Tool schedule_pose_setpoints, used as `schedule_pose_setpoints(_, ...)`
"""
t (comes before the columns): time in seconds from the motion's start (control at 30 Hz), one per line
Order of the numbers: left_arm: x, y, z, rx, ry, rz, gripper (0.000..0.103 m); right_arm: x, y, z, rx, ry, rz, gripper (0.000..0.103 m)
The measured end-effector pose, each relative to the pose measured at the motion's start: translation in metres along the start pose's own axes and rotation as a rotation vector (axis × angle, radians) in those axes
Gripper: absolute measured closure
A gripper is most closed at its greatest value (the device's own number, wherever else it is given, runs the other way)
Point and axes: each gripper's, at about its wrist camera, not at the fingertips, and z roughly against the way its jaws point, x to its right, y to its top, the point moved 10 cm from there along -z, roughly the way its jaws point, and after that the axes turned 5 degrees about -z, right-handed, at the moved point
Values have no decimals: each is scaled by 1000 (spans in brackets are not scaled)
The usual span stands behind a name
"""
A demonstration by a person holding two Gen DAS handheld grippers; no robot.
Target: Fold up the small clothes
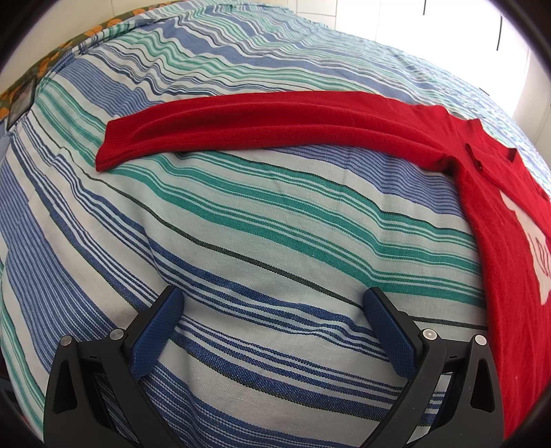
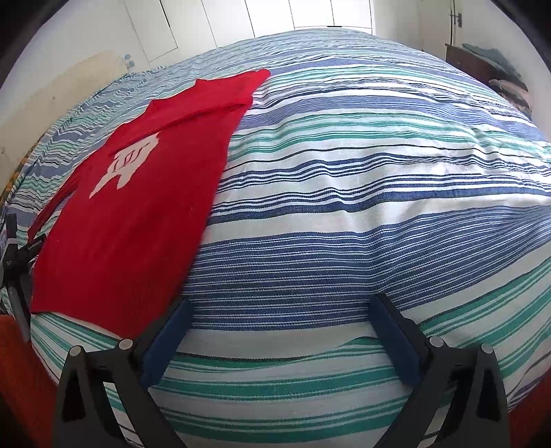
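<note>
A small red sweater with a white print lies flat on the striped bedspread. Its long sleeve stretches out to the left, above my left gripper, which is open and empty over bare bedspread. In the right wrist view the sweater lies at the left, print up, its right side folded in to a straight edge. My right gripper is open and empty, its left finger just beside the sweater's lower corner.
The bedspread covers the whole bed. A green and orange patterned cloth shows at the far left edge. A dark cabinet with folded cloth stands at the back right. White wardrobe doors lie beyond the bed.
</note>
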Motion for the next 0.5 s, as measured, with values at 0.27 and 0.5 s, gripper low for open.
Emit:
schedule_pose_setpoints(0.27,1,0,0,1,6,6,0,0,1,0,-1,-1,5,0)
schedule_pose_setpoints(0.5,3,3,-4,-10,33,-2,0,-1,2,-3,2,-17,15,0)
